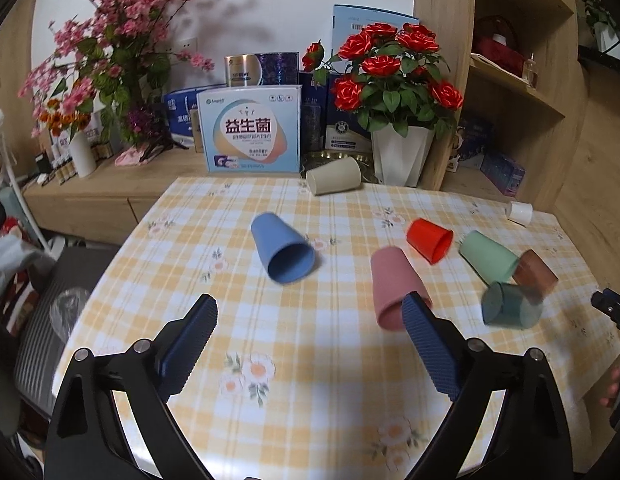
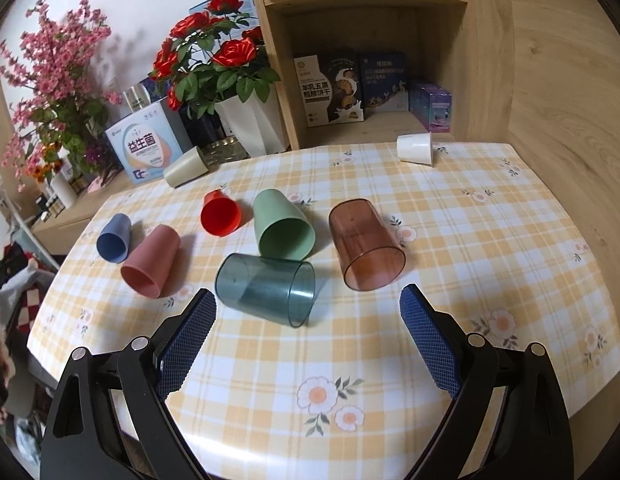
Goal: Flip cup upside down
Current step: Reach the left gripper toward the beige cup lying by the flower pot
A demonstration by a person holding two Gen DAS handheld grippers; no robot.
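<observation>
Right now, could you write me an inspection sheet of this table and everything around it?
Surface: checked floral tablecloth.
Job's things: eight cups on their sides, among them blue cup, pink cup, teal clear cup, brown clear cup.
Clutter: nothing seen on the cloth.
Grippers: left gripper and right gripper open, empty.
Cables: nothing seen.
Surroundings: potted roses, boxes, wooden shelves.

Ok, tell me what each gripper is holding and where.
Nothing. Left gripper and right gripper are both open, empty, above the table.
</observation>
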